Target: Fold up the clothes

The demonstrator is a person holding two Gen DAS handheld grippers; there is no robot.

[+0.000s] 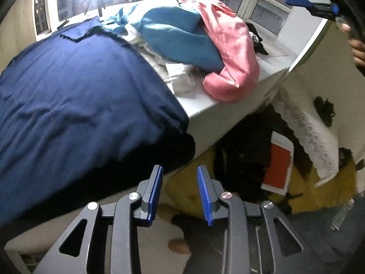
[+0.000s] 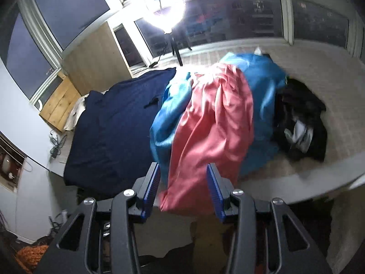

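left claw (image 1: 180, 191) spread, blue-padded fingers apart with nothing between them, held off the near edge of the white tabletop (image 1: 230, 105). up and to its left, a large dark navy cloth garment (image 1: 75, 105) spread flat over the surface, long axis running from the near edge away toward the window, collar end pointing to the far side, near hem draped over the table edge. beyond the claw and slightly right, a heap of clothes: a teal-blue fabric piece (image 1: 178, 38) with a glossy salmon-pink satin garment (image 1: 230, 59) lying over it, white crumpled cloth (image 1: 180, 77) tucked beneath. far up to the right, the other claw's blue tips at the picture's corner.

right claw (image 2: 182, 189) likewise spread and empty, poised just short of the table edge. straight ahead, the pink satin garment (image 2: 209, 123) stretched lengthwise away from the claw, its near end hanging over the table edge between the finger lines, not touching either pad. teal fabric (image 2: 262, 86) on both sides under it. navy garment (image 2: 118, 123) ahead to the left, a crumpled black garment (image 2: 301, 118) ahead to the right.

bright ring lamp (image 2: 159, 4) on a stand at the far side, dark windows (image 2: 251, 18) behind, wooden cabinet (image 2: 91, 52) far left, clutter under the table.
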